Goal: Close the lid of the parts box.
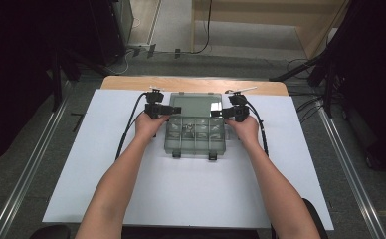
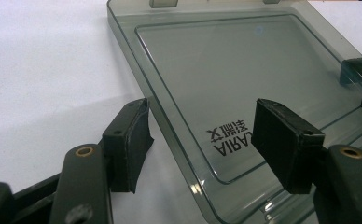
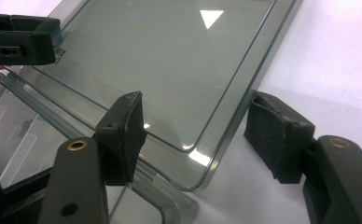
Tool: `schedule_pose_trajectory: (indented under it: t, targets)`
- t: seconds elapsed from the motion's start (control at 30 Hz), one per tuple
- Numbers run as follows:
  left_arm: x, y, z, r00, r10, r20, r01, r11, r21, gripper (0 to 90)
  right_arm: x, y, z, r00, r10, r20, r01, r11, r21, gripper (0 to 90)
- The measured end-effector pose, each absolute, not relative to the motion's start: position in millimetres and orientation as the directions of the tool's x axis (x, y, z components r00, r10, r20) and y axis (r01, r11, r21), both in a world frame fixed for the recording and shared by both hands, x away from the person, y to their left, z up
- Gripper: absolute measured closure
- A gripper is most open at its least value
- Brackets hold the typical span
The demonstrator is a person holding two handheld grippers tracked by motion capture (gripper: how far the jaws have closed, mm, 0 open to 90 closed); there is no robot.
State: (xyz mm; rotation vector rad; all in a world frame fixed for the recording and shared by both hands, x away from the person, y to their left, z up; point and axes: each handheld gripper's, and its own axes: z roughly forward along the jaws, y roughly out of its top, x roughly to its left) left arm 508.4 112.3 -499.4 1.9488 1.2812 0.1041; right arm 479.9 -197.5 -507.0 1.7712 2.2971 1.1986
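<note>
Compartment box (image 1: 195,133) sits mid-surface on the white sheet (image 1: 106,164), clear lid (image 1: 193,105) thrown back away from me and lying near flat behind the tray, two latches (image 1: 176,155) on the near edge hanging free. I have a tool at each side of that lid. Left tool (image 1: 177,110) straddles the lid's left edge: in the left gripper view its pads (image 2: 131,140) stand apart, one outside over the sheet, one above the lid panel with the printed lettering (image 2: 229,135), neither pressing on the plastic. Released, nothing held. Right tool (image 1: 216,113) mirrors it on the right edge; in the right gripper view the rounded lid corner (image 3: 195,179) lies between its pads (image 3: 128,135) with daylight on both sides. Also released. My read: this is the approach-and-bracket step for handling the lid, most likely to swing it forward and shut it over the compartments; grip not yet made. Small parts show in the tray cells, too blurred to name. Next move, as I judge it: clench both tools on the lid rim together, evenly, then lift and rotate about the hinge in step. Uneven pull could twist the lid or drag the whole box across the sheet.
</note>
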Motion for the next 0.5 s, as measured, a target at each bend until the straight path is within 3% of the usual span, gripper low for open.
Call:
schedule_pose_trajectory:
  t: [0.5]
  targets:
    - [509.0, 113.7, -499.9, 0.477, 0.802, -0.359, 0.752, -0.161, 0.639, 36.6, 482.1, -198.8, -507.3, -0.354, 0.807, 0.473, 0.842, 0.055, 0.536, 41.7]
